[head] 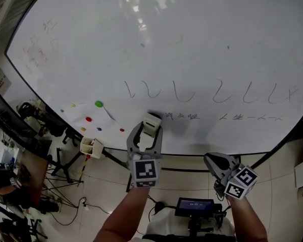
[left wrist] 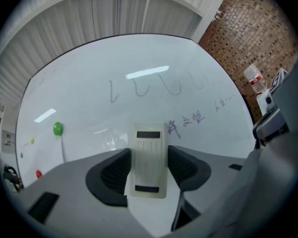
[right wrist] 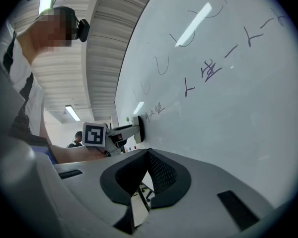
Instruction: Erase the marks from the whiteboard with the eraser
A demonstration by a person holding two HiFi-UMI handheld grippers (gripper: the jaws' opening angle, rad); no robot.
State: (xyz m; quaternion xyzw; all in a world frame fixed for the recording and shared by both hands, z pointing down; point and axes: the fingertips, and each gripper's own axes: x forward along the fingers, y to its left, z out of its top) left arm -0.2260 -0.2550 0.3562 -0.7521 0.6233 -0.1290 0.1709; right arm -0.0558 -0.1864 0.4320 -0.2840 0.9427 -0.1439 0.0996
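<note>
Purple writing [head: 182, 116] too small to read; whiteboard [head: 141, 59] (right end) cropped.

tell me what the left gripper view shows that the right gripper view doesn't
Only the left gripper view: the eraser face-on, clamped between the jaws of the left gripper, a green magnet and a brick wall.
Only the right gripper view: the left gripper from the side with its marker cube, the right gripper with jaws together and empty, a ceiling light.
Both: the whiteboard, its curved marks, the purple writing and the eraser.
</note>
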